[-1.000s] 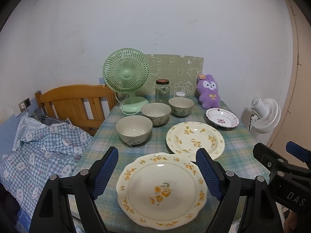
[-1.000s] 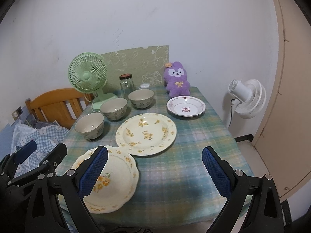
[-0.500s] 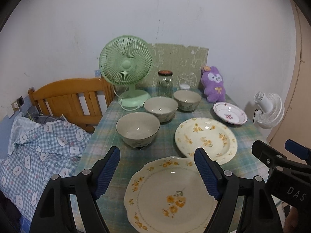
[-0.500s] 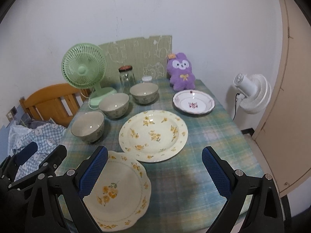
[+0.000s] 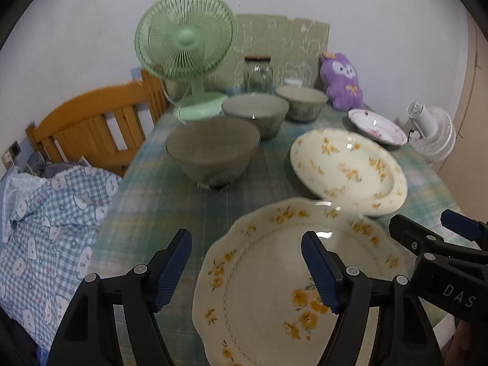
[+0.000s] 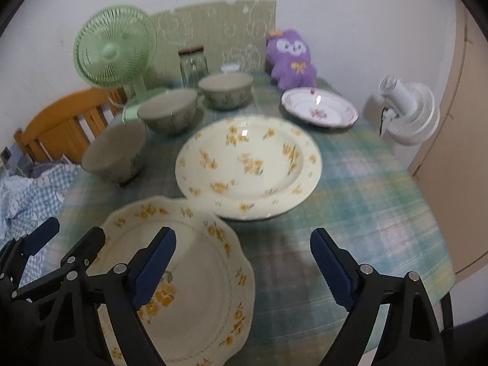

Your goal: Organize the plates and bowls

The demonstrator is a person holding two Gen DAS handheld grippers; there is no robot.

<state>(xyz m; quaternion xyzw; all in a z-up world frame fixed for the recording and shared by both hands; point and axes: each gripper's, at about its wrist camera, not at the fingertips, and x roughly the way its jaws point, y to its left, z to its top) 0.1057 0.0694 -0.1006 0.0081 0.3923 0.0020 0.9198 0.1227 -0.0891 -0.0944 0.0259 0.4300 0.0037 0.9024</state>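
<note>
Left wrist view: the left gripper (image 5: 246, 260) is held wide open over the scalloped plate (image 5: 274, 289) at the counter (image 6: 381, 189) edge, probably for a rim grasp; blur hides contact. The right gripper (image 6: 243, 262) is likewise open, empty. Three bowls (image 5: 213, 152) are lined up behind.

Soft, even indoor light fills both views, neither dim nor harsh. Small white glints sit on the round floral plate (image 6: 248, 164) and the pink-patterned plate (image 6: 318, 111), suggesting a lamp overhead. Shadows under the nearest bowl (image 5: 213, 155) are faint and short. Motion blur smears the bowls, plates and the checked tabletop (image 6: 381, 189); the black claw arms at the bottom stay sharper. Fisheye curvature bends the edges, with dark vignetting in every corner.
</note>
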